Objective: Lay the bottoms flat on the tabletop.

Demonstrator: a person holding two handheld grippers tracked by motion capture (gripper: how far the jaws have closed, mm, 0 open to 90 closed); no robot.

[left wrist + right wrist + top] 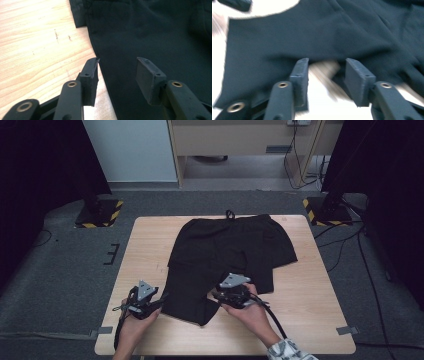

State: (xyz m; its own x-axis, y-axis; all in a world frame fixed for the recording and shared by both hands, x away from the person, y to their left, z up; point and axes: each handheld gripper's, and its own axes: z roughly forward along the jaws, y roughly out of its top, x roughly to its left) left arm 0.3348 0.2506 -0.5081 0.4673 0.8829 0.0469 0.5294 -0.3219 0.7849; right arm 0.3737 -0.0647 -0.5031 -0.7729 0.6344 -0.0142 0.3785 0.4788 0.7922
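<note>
The left tool (159, 303) has its jaws apart with nothing pressed between them. In the left gripper view they straddle the side edge of the black trousers (155, 37), one pad (90, 75) over the bare bench (32, 50), the other over the cloth. The right tool (220, 296) is also open and empty; its own view is blurred, and its jaws stand at the inner edge of the same folded leg.

So the near leg end (187, 305) lies between the two tools, about equally near to both. The trousers lie flat in the middle of the bench, with the long axis running away from the person: the waistband (235, 220) is at the far side and the leg ends point toward the hands. I judge the coming grip depends on each tool closing over its own edge.
</note>
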